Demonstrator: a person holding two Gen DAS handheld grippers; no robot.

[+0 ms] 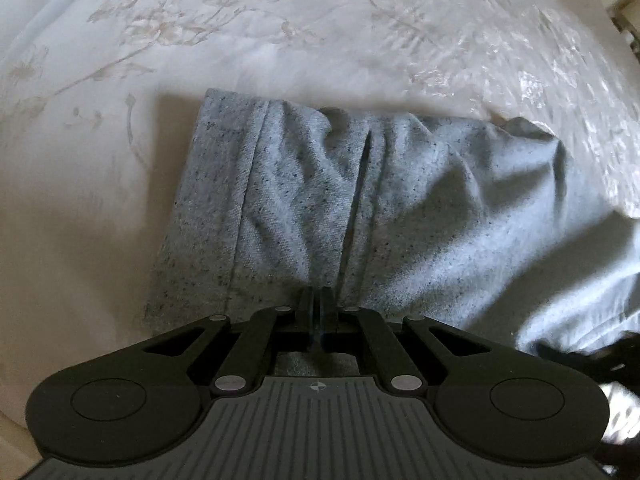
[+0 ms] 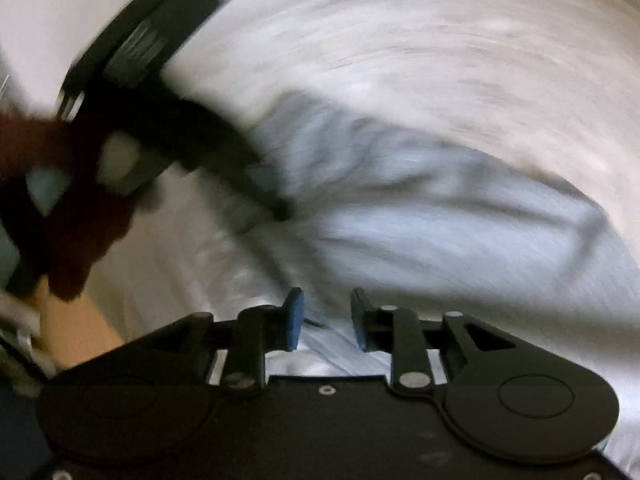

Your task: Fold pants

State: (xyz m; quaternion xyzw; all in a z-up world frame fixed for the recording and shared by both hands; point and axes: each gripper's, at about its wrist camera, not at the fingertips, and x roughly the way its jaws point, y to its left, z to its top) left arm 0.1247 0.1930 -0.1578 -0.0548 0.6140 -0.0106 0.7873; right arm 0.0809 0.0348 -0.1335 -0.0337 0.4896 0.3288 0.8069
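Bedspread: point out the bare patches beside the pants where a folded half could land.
Bare bedspread lies left of the pants, beyond the hem edge, and past their far edge. To the right, cloth bunches up. The left gripper is shut on the pants at the near edge; the right gripper is open.

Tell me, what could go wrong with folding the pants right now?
The left claw pinches only a small bunch of the gray pants, so the cloth might slip out. The right claw is open with cloth between its fingers, and its view is blurred, so it may close in the wrong spot. Wrinkles in the pants could get folded in on the bedspread.
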